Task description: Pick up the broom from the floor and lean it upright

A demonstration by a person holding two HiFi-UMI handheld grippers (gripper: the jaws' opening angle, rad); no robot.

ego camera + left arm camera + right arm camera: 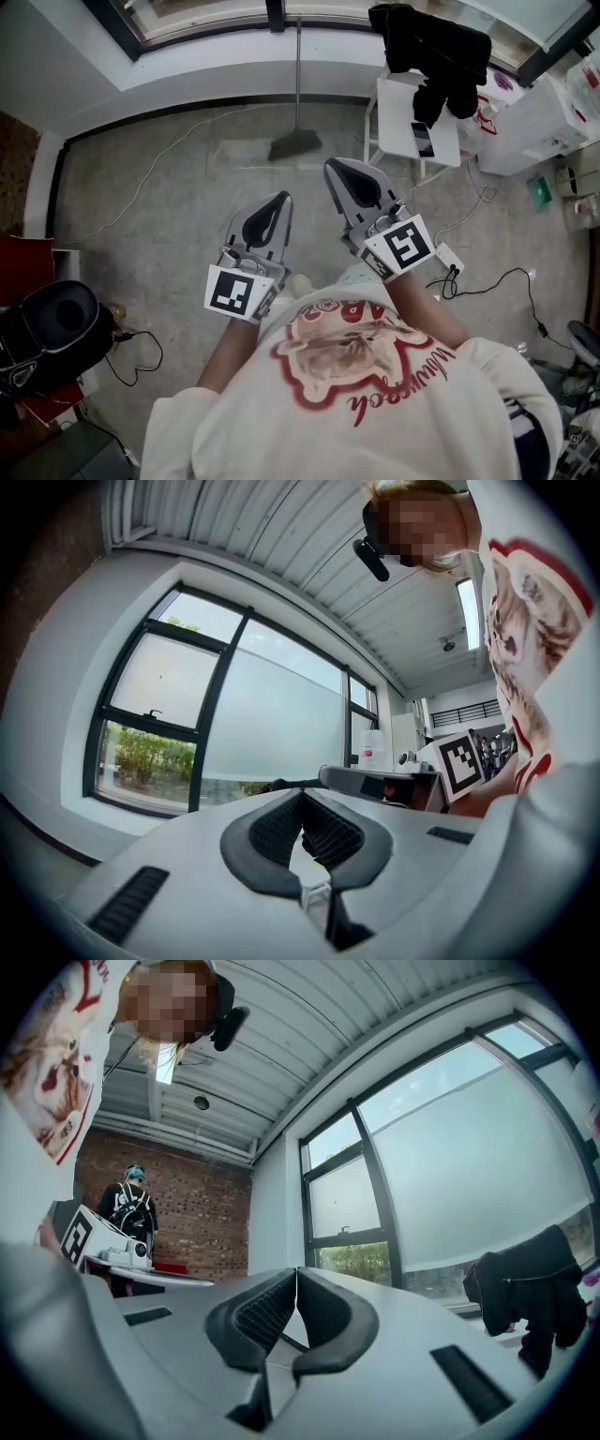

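The broom (296, 112) stands upright in the head view, its grey head on the floor and its thin handle leaning against the window wall. Both grippers hang well short of it, over the floor in front of the person. My left gripper (280, 199) is shut with nothing between its jaws; its tips meet in the left gripper view (301, 794). My right gripper (334, 167) is shut and empty too, jaws closed together in the right gripper view (296, 1272). Neither gripper view shows the broom.
A white chair (419, 128) draped with black clothing (437, 52) stands right of the broom. Cables (487, 281) and a power strip (449, 258) lie on the floor at right. A black bag (47, 333) sits at left. A person stands by the brick wall (129, 1206).
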